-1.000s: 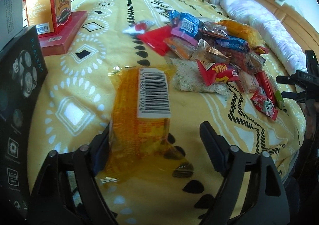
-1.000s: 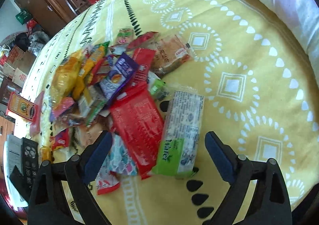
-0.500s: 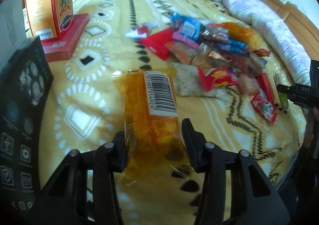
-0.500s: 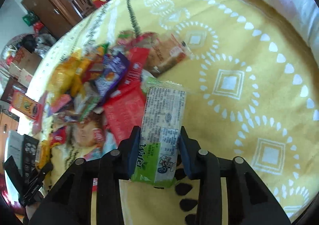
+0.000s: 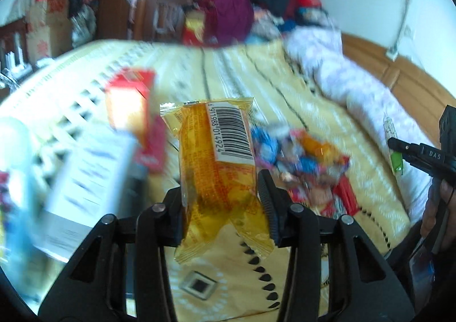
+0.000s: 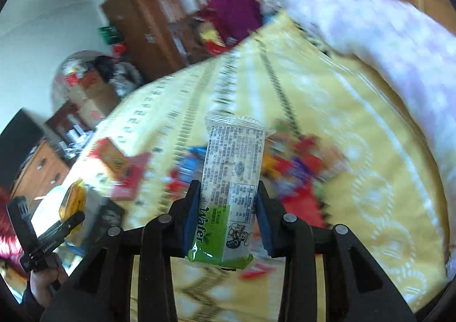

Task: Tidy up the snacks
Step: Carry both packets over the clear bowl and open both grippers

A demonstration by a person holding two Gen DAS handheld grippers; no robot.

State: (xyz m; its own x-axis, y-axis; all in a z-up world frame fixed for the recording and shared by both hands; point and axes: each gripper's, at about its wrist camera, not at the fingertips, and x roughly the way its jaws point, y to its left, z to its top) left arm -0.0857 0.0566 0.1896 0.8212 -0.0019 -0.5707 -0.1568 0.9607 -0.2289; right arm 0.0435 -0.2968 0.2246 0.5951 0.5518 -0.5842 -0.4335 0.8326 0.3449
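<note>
My left gripper [image 5: 221,202] is shut on a yellow-orange snack packet [image 5: 216,156] with a white barcode label, held up above the bed. My right gripper [image 6: 229,213] is shut on a white and green wafer packet [image 6: 230,188], also lifted clear of the bedspread. A blurred pile of mixed snacks [image 5: 302,162] lies on the yellow patterned bedspread [image 5: 233,71] behind both packets; in the right wrist view the pile [image 6: 287,168] sits just beyond the wafer. The right gripper shows at the left wrist view's right edge [image 5: 399,151], the left gripper at the right wrist view's lower left [image 6: 71,208].
A red and orange box [image 5: 131,105] stands on the bed at left, with a white box [image 5: 88,168] and a dark box nearer me. A rolled pale quilt [image 5: 356,82] lies along the wooden bed frame [image 5: 404,76] at right. Wardrobe doors and cluttered cartons fill the back.
Both grippers closed on their packets, the left on the yellow one and the right on the wafer. Both then rose off the bedspread, and the views tilted up toward the room.
</note>
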